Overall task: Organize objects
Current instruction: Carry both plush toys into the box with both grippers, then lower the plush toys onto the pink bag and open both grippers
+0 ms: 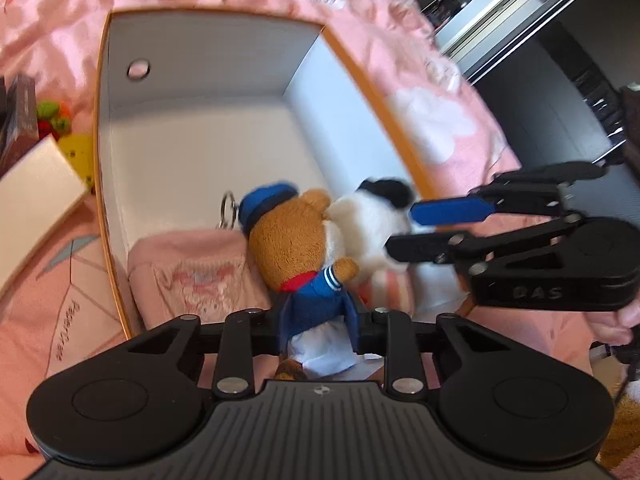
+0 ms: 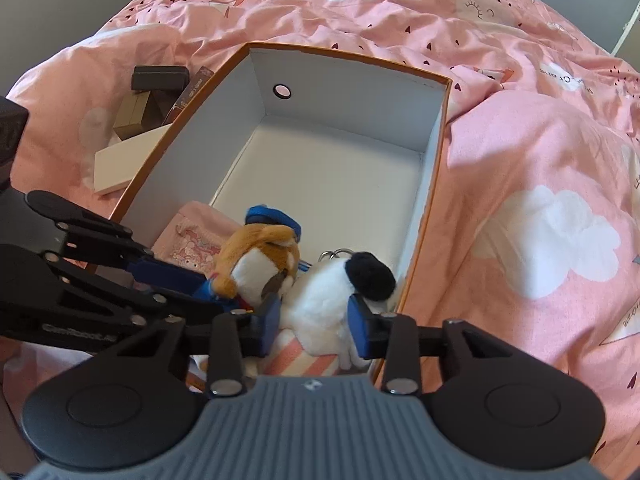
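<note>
Open cardboard box on a pink printed duvet — orange rim, matte white inner walls, a round finger hole in the far end wall. The box is rectangular, with its long axis running away from both cameras. The far part of its floor is bare.

Contents sit in the near end. Bear plush: short tan pile, blue cap, blue sailor jacket with white cuff stripes, red collar. Its body lies roughly along the box's long axis, head toward the far wall and feet toward the left wrist camera. A metal key ring shows at the cap. White plush: longer fluffy pile, one round black ear, its own key ring beside the head; it lies just right of the bear, touching it. Under both is a pink-and-white striped fabric piece. A pale pink printed pouch sits left of the bear against the box wall.

Left gripper: jaws narrow, pressed onto the bear's jacket at the lower body. Right gripper: blue pads flank the white plush's body, clamped on it.

Outside the box on its left: a flat cream box and dark and tan blocks.
</note>
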